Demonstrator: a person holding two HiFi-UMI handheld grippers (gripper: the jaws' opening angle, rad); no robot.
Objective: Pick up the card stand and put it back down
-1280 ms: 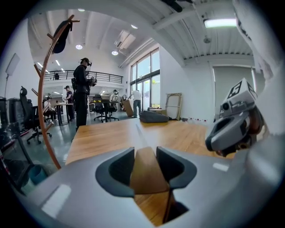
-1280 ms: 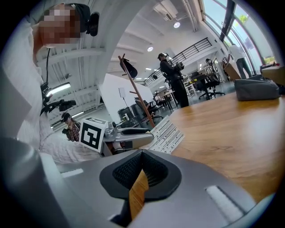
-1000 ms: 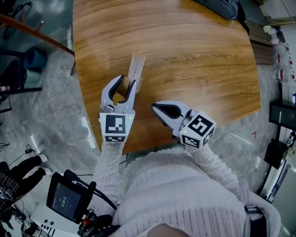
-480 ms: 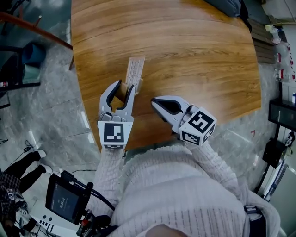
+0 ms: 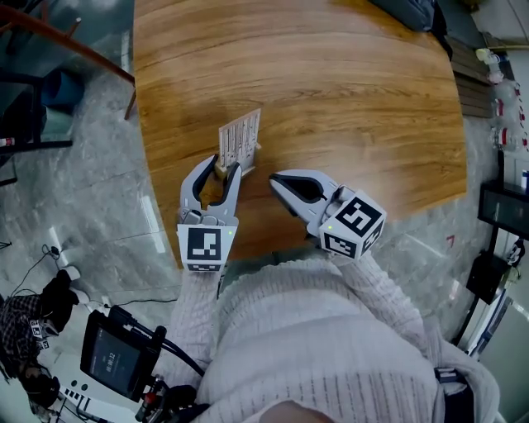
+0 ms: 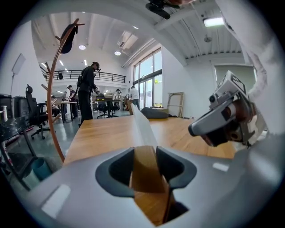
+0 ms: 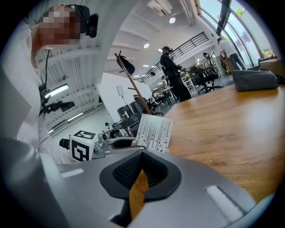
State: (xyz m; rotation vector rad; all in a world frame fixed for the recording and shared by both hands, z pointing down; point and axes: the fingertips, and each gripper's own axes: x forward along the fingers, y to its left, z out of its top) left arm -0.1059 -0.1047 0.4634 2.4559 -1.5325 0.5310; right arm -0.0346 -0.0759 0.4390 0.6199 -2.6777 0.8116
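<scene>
The card stand is a small wooden block (image 5: 221, 170) that carries a white printed card (image 5: 240, 137). My left gripper (image 5: 219, 172) is shut on the block near the front left edge of the wooden table (image 5: 347, 99). In the left gripper view the block (image 6: 145, 171) fills the gap between the pads and the card (image 6: 141, 128) shows edge-on. The card (image 7: 154, 132) stands upright in the right gripper view, with the left gripper (image 7: 116, 142) beside it. My right gripper (image 5: 285, 187) hovers just right of the stand, shut and empty (image 7: 141, 165).
A dark bag (image 5: 405, 13) lies at the table's far end. A wooden coat rack (image 6: 57, 84) stands off the table's left side, and people stand in the room behind it. A device with a screen (image 5: 116, 359) sits on the floor by my left side.
The left gripper has drawn back a little with the stand in its jaws. The card now shows more of its printed face in the head view. The right gripper has barely moved.
</scene>
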